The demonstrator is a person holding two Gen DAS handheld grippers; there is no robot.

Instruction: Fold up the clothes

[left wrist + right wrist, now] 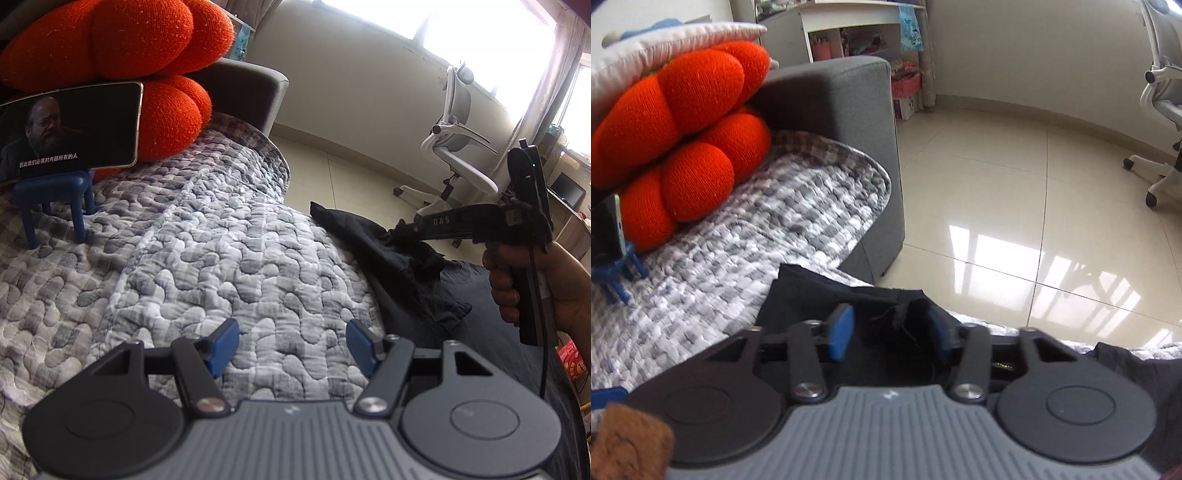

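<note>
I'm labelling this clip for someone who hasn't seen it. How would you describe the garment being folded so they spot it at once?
Start from the grey sofa with its grey-and-white quilted cover. At the cover's front edge, away from the orange cushion, lies a crumpled dark garment with the right claw at its folds. It is the only plain dark cloth on the patterned cover.

You get daylight from blown-out windows (pixel 480 22) at upper right; sun patches glare off the tiled floor (pixel 1015 258). Fisheye bends the edges, and the orange cushion (pixel 683 122) looks soft
</note>
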